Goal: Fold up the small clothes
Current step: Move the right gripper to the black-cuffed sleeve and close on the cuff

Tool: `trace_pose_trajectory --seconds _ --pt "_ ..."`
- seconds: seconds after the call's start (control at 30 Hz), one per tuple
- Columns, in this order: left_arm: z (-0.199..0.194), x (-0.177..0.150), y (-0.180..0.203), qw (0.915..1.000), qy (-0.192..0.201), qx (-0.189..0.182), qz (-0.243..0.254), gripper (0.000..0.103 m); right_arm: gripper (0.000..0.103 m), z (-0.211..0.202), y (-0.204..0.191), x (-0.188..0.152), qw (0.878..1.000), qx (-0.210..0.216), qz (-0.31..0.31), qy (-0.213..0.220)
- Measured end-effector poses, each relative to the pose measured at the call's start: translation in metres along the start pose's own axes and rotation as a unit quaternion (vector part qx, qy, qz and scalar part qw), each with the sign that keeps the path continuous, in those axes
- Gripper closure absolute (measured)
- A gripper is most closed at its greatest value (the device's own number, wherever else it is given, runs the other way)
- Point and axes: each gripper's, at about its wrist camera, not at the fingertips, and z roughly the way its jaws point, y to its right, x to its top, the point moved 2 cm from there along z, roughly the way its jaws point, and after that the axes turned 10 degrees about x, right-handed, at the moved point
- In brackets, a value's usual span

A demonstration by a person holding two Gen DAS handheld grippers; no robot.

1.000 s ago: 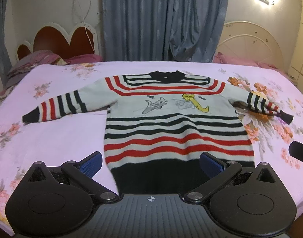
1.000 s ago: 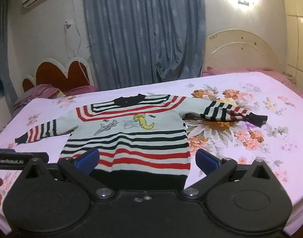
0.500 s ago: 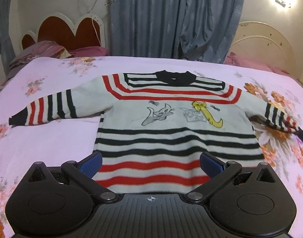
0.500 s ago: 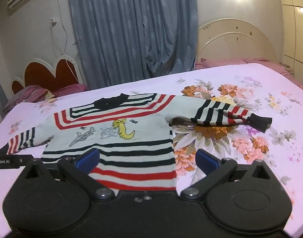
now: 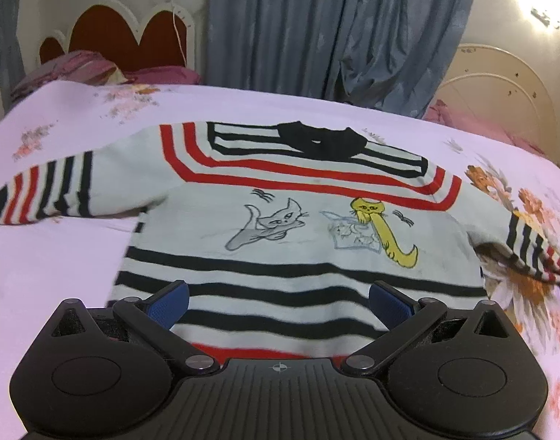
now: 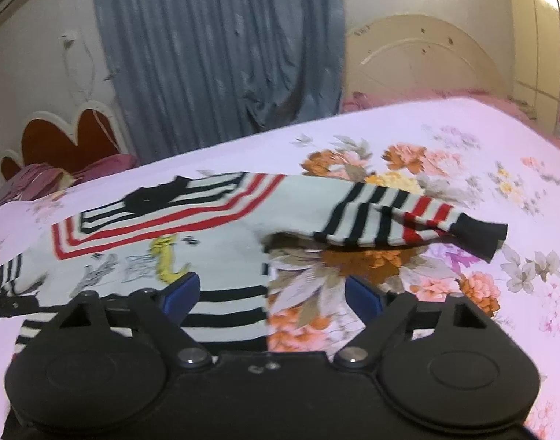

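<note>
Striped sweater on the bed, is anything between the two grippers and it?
Nothing visible. The sweater lies flat on the floral bedsheet, uncovered. The left gripper hangs over its body and the right gripper over its side edge, both with open jaws; the right's have just been closing.

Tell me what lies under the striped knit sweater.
The striped knit sweater lies spread on the pink floral bedsheet. The sheet shows around it; whatever is directly beneath is covered.
</note>
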Motion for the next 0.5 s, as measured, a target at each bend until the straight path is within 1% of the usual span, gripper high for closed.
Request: trace_pose_trajectory --seconds 0.1,0.2,0.37,0.5 --pt "0.014 0.003 0.012 0.9999 0.005 0.012 0.006 0.000 0.022 0.015 0.027 0.004 1.000 -0.006 0.027 -0.010" --pt "0.028 0.007 0.025 0.9994 0.005 0.023 0.024 0.000 0.022 0.031 0.056 0.009 0.998 -0.016 0.055 -0.019" --pt "0.050 0.015 0.035 0.9988 -0.003 0.036 0.033 0.000 0.025 0.054 0.096 0.018 0.995 -0.041 0.084 -0.028" --pt "0.067 0.023 0.040 0.9982 -0.004 0.047 0.036 0.000 0.026 0.074 0.124 0.023 0.992 -0.050 0.113 -0.034"
